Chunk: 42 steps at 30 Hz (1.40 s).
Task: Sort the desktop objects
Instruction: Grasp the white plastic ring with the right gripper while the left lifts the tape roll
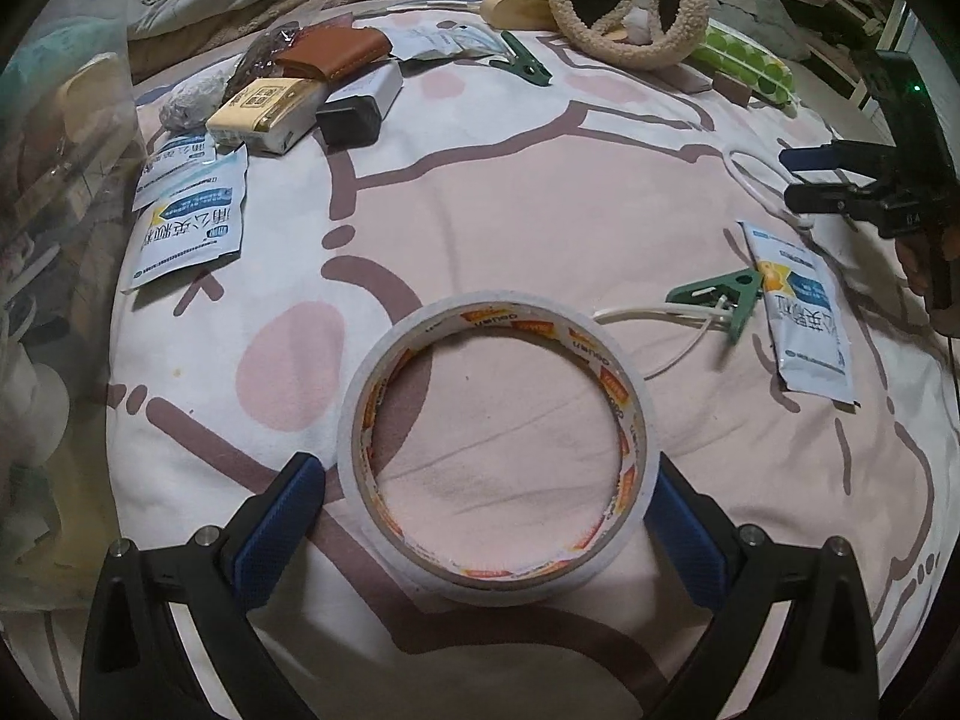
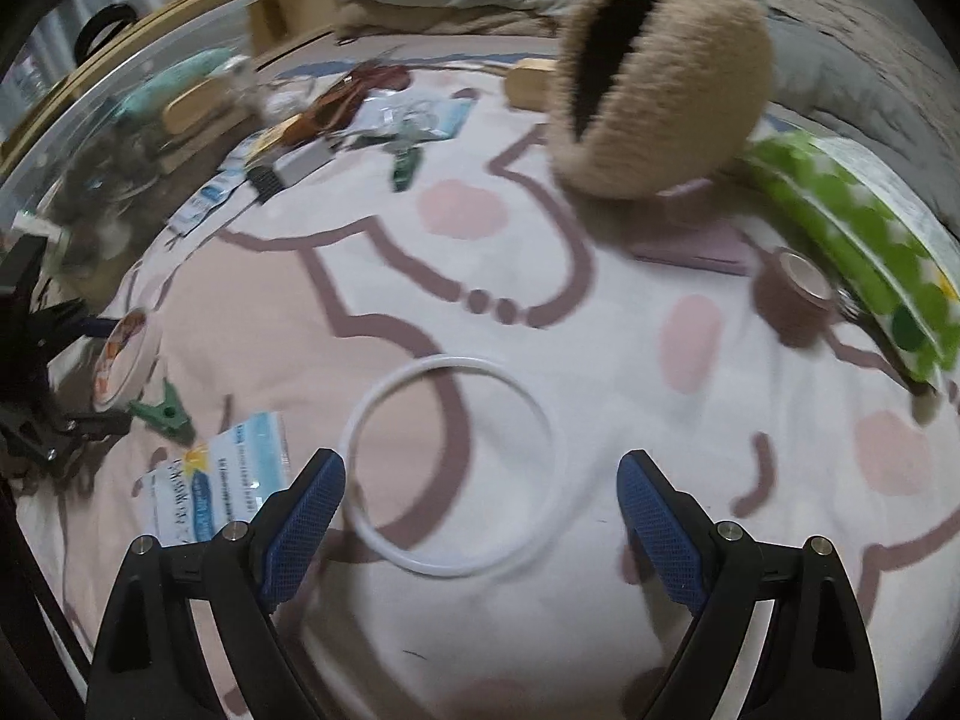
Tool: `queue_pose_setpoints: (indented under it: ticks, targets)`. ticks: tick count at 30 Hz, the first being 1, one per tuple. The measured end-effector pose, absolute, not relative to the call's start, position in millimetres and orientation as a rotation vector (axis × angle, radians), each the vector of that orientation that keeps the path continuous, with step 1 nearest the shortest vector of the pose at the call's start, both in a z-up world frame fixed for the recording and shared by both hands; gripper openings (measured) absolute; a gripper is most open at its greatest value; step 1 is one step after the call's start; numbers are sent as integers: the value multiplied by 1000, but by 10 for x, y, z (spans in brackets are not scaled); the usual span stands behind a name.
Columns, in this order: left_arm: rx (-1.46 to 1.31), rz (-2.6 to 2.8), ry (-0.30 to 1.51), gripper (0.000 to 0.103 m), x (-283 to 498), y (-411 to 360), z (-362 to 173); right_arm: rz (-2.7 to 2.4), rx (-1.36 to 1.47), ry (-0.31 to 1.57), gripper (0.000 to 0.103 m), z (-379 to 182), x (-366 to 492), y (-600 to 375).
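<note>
A roll of clear tape [image 1: 498,450] with an orange-printed core lies on the pink and white blanket [image 1: 510,192]. My left gripper [image 1: 489,480] is open, one blue finger on each side of the roll; I cannot tell if the pads touch it. My right gripper [image 2: 480,480] is open and empty above a thin white ring [image 2: 453,468]. The ring [image 1: 756,186] and right gripper [image 1: 810,177] also show at the right edge of the left wrist view. The tape roll [image 2: 123,354] sits at far left in the right wrist view.
A green clip [image 1: 720,300] holds a white cable beside a blue-white packet [image 1: 804,318]. More packets [image 1: 192,222], boxes and a brown wallet [image 1: 336,54] lie at back left. Fuzzy beige slippers [image 1: 624,6], a green dotted pouch [image 2: 858,240] and a small brown tape roll [image 2: 798,288] lie at the back right.
</note>
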State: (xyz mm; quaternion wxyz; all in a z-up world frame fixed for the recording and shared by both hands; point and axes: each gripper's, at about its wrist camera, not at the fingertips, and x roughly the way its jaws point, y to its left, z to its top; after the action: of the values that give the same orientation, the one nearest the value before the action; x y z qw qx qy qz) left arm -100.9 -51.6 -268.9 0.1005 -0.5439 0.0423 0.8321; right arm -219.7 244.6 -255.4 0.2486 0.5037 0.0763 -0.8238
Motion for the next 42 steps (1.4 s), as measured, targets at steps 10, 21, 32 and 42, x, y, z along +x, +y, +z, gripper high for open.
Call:
queue_pose_setpoints:
  ticks: [10, 21, 32, 42]
  targets:
    - [-1614, 2462, 94, 102, -1074, -517, -2612, -2252, 1384, 336, 92, -2697, -2173, 2184]
    - [-1584, 2453, 145, 91, -1048, -478, -2543, -2242, 1386, 362, 85, -2655, -2160, 2159]
    - [-1471, 2524, 165, 91, -1077, -451, -2160, -2345, 1363, 288, 85, -2421, -2146, 2176]
    - [-1364, 2616, 159, 91, -1130, -429, -1573, -2386, 1173, 189, 85, -1693, -2050, 1972]
